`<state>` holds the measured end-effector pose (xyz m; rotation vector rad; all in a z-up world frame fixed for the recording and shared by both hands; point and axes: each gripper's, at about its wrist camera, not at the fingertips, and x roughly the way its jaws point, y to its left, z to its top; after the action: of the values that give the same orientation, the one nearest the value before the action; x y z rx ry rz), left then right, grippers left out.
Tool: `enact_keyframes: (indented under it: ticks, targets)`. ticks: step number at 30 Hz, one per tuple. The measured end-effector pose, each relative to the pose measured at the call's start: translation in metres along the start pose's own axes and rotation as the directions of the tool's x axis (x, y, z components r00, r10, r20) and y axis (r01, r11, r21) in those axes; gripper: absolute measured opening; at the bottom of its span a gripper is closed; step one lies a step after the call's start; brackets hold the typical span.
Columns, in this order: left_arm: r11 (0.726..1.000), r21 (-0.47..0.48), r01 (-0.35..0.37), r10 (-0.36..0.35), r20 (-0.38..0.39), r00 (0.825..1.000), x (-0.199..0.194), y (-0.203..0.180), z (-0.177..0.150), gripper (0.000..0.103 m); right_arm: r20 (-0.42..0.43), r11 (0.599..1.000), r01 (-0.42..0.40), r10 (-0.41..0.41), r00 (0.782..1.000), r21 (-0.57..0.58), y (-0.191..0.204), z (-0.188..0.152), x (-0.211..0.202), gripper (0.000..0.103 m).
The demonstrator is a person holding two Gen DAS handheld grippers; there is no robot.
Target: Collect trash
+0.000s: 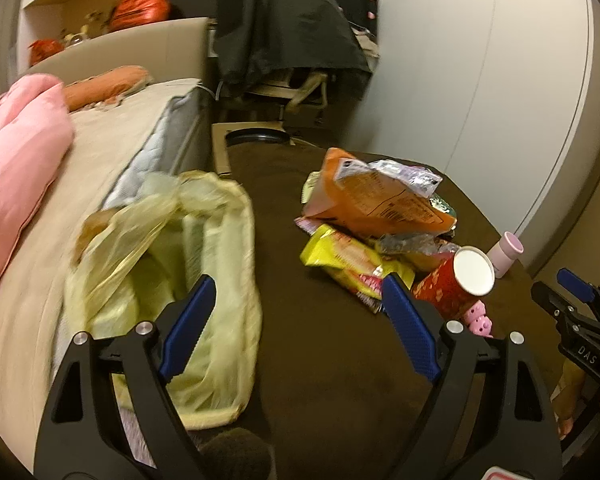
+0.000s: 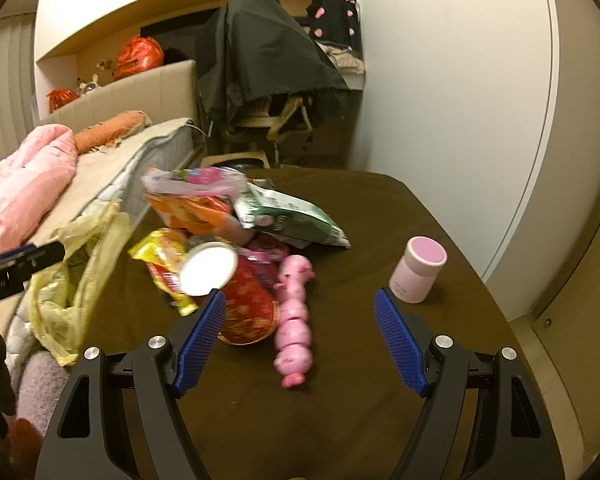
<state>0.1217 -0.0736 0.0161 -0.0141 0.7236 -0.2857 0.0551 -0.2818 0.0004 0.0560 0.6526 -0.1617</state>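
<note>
White letters "DAS" stand on the black body of the right claw, seen at three o'clock from the left wrist view. Print on the orange snack bag and the other wrappers is too blurred to read, as is small lettering on the left claw's body.

Light: dim, warm, yellowish indoor
Blur: smeared yellow bag and snack wrappers
Edges: bent by fisheye, black corners
Glare: white cup rim washed out
</note>
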Motion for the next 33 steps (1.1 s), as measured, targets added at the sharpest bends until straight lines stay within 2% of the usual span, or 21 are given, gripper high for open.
enact_keyframes:
  ticks: [6,11,14,17,20,22,23,25,27,31,33]
  targets:
    - [0.999,0.017,0.030,-0.029,-0.073,0.997,0.032,-0.007,0.010,0.081,-0.032,0.999,-0.045,0.046,0.998,0.016,-0.017,0.014,0.024,0.073]
    - [0.990,0.052,0.133,-0.132,-0.018,0.991,0.028,-0.017,0.043,0.081,-0.022,1.000,-0.022,0.022,1.000,0.003,-0.019,0.029,0.042,0.073]
    - [0.981,0.121,0.154,-0.159,0.034,0.987,0.035,-0.034,0.075,0.081,-0.028,0.999,-0.016,0.017,0.999,0.036,-0.027,0.031,0.052,0.073]
    - [0.965,0.166,0.203,-0.209,0.021,0.978,0.058,-0.053,0.104,0.074,-0.033,0.998,-0.003,0.005,0.999,0.056,-0.036,0.028,0.054,0.073]
    - [0.958,0.193,0.213,-0.209,-0.037,0.977,0.088,-0.065,0.116,0.063,-0.031,0.998,0.027,-0.025,0.999,0.060,-0.047,0.024,0.053,0.073]
    - [0.950,0.202,0.237,-0.216,-0.118,0.969,0.106,-0.070,0.112,0.051,-0.034,0.996,0.045,-0.043,0.999,0.072,-0.058,0.022,0.052,0.073]
    - [0.946,0.198,0.257,-0.226,-0.170,0.959,0.114,-0.070,0.105,0.048,-0.036,0.996,0.050,-0.047,0.998,0.078,-0.061,0.021,0.051,0.073]
    - [0.941,0.189,0.279,-0.236,-0.220,0.947,0.120,-0.067,0.090,0.041,-0.046,0.994,0.061,-0.057,0.997,0.092,-0.072,0.020,0.054,0.073]
    - [0.939,0.189,0.287,-0.240,-0.237,0.941,0.116,-0.063,0.073,0.036,-0.057,0.993,0.057,-0.051,0.997,0.104,-0.079,0.022,0.059,0.073]
    - [0.936,0.157,0.315,-0.269,-0.260,0.927,0.108,-0.059,0.047,0.035,-0.071,0.994,0.020,-0.012,0.997,0.108,-0.077,0.031,0.073,0.073]
    - [0.941,0.151,0.303,-0.256,-0.269,0.928,0.108,-0.057,0.036,0.035,-0.069,0.994,-0.019,0.027,0.997,0.109,-0.070,0.040,0.082,0.073]
